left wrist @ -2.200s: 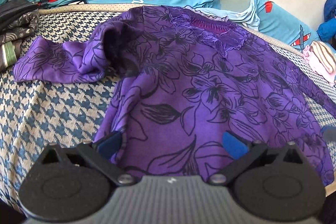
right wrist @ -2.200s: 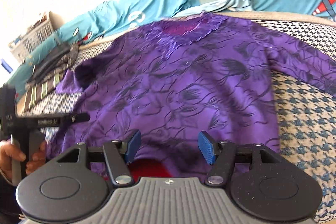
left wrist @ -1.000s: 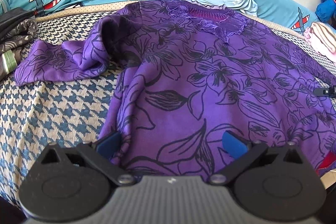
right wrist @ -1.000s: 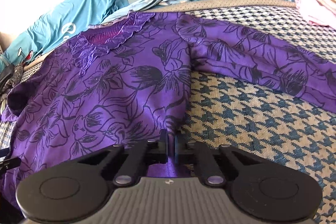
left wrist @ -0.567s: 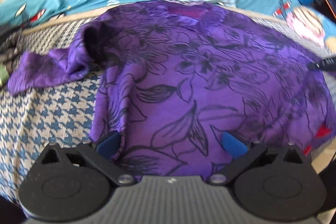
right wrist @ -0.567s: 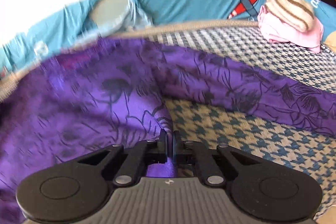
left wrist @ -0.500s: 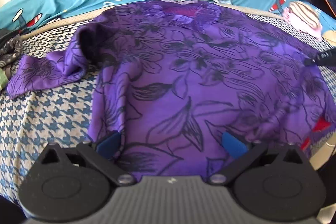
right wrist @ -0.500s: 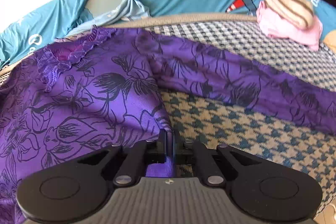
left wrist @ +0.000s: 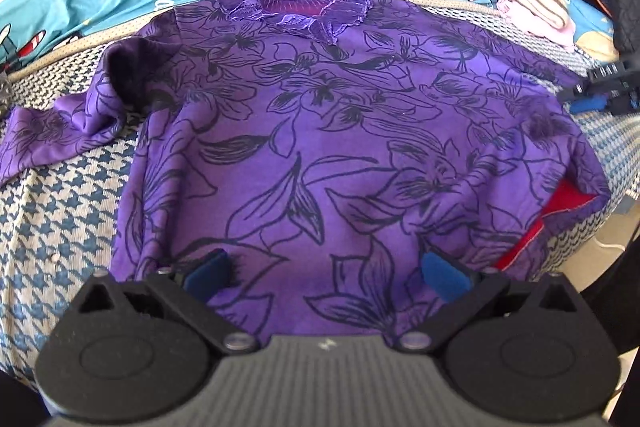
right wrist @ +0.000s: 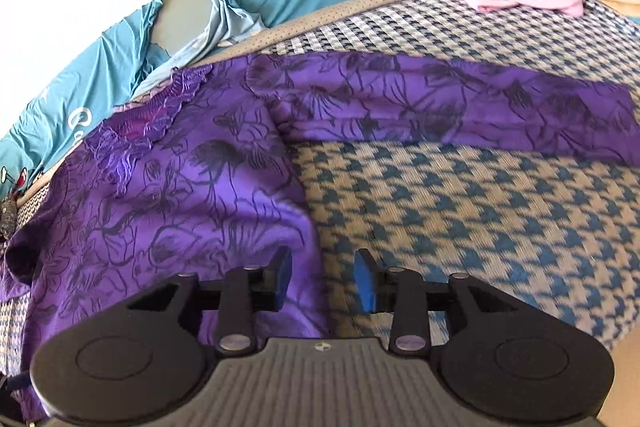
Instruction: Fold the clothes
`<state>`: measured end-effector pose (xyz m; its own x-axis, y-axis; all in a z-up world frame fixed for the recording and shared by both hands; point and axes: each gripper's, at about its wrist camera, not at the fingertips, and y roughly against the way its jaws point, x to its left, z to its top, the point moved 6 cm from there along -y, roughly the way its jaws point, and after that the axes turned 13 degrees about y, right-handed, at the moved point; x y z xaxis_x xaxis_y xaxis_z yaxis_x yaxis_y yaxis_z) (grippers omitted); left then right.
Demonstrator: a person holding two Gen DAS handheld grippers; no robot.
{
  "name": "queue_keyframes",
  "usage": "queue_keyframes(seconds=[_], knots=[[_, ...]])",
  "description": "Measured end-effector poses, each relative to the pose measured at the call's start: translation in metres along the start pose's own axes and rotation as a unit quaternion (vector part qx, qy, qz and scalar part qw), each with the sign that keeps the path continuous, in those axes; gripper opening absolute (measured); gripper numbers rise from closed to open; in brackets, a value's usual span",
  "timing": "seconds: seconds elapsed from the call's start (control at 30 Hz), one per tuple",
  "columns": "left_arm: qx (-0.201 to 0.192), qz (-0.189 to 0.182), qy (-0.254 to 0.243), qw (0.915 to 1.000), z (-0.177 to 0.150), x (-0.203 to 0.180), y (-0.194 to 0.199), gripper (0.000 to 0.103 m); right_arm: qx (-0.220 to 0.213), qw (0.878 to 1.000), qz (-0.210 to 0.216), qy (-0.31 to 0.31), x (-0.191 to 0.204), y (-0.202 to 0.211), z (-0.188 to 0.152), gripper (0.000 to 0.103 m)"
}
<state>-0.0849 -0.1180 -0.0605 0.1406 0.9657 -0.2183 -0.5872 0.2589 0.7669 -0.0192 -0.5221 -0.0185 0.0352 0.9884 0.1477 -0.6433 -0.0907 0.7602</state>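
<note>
The purple long-sleeved top with black flower print (left wrist: 320, 131) lies front-up, spread flat on the blue-and-cream houndstooth bed cover (right wrist: 460, 211), neckline at twelve o'clock, one sleeve (right wrist: 460, 107) stretched out toward three. The left gripper (left wrist: 324, 273) hovers over the hem at six, fingers wide apart, empty. The right gripper (right wrist: 323, 277) straddles the side seam, fingers apart too. Thin, limp, slinky cloth, I'd say: it will sag and slide, so pinch seams, hem corners or cuffs.
</note>
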Motion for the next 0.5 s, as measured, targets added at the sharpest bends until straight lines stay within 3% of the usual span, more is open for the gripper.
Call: queue_keyframes(seconds=[0.17,0.3,0.5], knots=[[0.002,-0.013,0.026,0.9996,0.005,0.004,0.002,0.103,0.023,0.999,0.019,-0.017,-0.001,0.005,-0.016,0.039],[0.002,-0.018,0.034,0.9993,0.006,0.006,0.003,0.103,0.039,0.999,0.030,0.007,0.013,0.006,-0.027,0.043],[0.002,-0.023,0.041,0.9989,0.008,0.006,0.005,0.103,0.041,0.997,-0.004,0.064,0.030,0.004,-0.034,0.043]])
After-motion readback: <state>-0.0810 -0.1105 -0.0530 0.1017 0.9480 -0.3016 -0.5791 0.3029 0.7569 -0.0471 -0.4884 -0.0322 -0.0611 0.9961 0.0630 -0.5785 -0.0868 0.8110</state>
